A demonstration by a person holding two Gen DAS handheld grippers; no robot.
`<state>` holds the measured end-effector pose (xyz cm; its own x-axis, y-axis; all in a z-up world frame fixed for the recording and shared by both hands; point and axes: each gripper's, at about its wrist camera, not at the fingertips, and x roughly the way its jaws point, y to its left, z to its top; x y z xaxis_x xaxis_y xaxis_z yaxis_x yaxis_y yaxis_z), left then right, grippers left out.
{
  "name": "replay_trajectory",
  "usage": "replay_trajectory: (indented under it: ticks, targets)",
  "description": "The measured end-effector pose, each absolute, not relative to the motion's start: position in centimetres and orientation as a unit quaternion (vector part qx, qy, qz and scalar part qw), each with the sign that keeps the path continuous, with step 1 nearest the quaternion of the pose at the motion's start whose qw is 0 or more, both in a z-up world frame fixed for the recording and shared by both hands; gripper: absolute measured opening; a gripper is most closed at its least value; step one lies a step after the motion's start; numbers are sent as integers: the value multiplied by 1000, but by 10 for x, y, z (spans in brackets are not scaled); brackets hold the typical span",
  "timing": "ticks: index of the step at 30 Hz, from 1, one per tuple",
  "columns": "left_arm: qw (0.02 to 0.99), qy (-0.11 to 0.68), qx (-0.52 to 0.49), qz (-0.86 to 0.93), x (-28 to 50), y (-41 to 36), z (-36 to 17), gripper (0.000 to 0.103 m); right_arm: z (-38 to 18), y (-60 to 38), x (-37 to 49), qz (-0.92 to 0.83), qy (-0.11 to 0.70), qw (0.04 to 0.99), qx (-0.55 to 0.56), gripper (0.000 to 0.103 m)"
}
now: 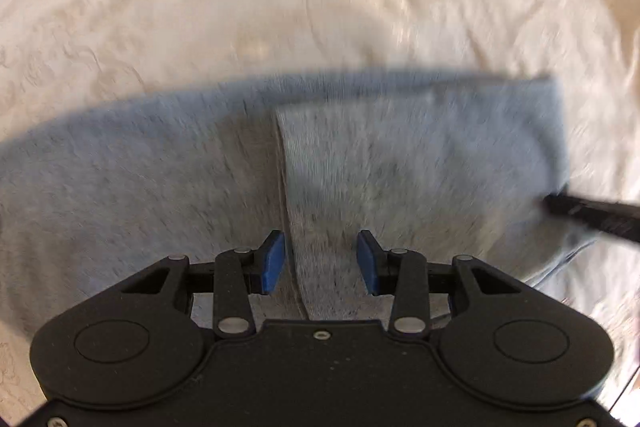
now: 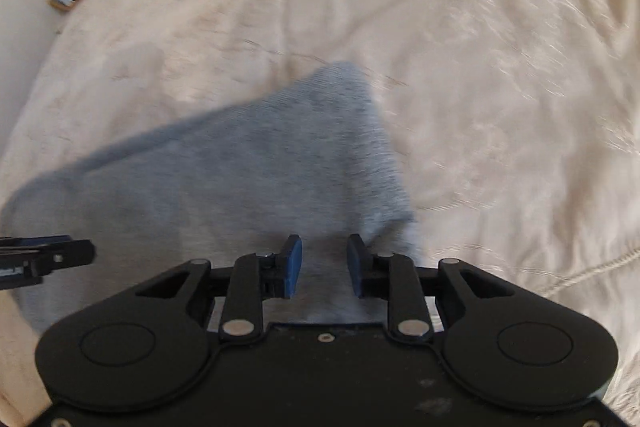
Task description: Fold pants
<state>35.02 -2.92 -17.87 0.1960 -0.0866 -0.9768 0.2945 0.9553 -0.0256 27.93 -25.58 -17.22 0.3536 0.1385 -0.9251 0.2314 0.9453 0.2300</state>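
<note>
Pants (image 1: 400,155) lay folded on bedspread (image 1: 200,7), long axis left-right. Left gripper (image 1: 321,261) stood wide above near edge; right gripper (image 2: 324,265) narrower, astride near right corner.

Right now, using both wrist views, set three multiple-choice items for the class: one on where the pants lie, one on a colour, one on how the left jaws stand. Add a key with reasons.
1. Where do the pants lie? A in a basket; B on a cream bedspread; C on a wooden floor.
2. What colour are the pads of the left gripper? A blue; B red; C yellow.
3. How do the left jaws stand? A shut on cloth; B out of view; C apart, pinching nothing.
Key: B, grey cloth lies on cream bedding; A, both pads show blue; C, a clear gap separates the pads.
</note>
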Motion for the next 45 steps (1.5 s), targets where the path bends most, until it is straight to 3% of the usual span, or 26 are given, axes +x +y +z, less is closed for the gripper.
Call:
replay_trajectory:
  ticks: [2,6,12,13,15,17,19,20,23,27,33,45]
  targets:
    - [765,628,89,-113,349,-30,-190,48,-174,-275,276,-32,574,797,186,7]
    - [781,612,72,-106,350,-26,-173,48,-133,-283,277,-7,519,834,189,20]
    - [795,595,89,-78,364,-32,-175,49,-138,-269,332,34,519,840,157,22]
    - [784,608,95,-77,367,-33,-183,50,-147,-266,339,30,532,834,144,21]
    - [780,613,105,-72,372,-32,-192,55,-167,-262,349,11,563,819,112,8]
    - [781,614,93,-68,374,-27,-188,55,-177,-260,351,9,575,813,93,7]
    - [787,609,76,-58,372,-20,-178,54,-166,-257,347,11,568,819,80,13]
    - [793,602,74,-53,366,-15,-171,54,-158,-255,342,13,560,824,79,22]
    - [811,577,88,-44,342,1,-150,54,-127,-250,318,17,541,838,68,27]
    - [824,559,91,-22,306,31,-126,54,-101,-237,286,24,537,842,47,35]
    - [823,563,62,36,275,96,-111,54,-91,-203,242,40,549,835,12,36]
    - [835,540,16,100,320,274,-113,54,-81,-110,213,62,556,828,43,36]
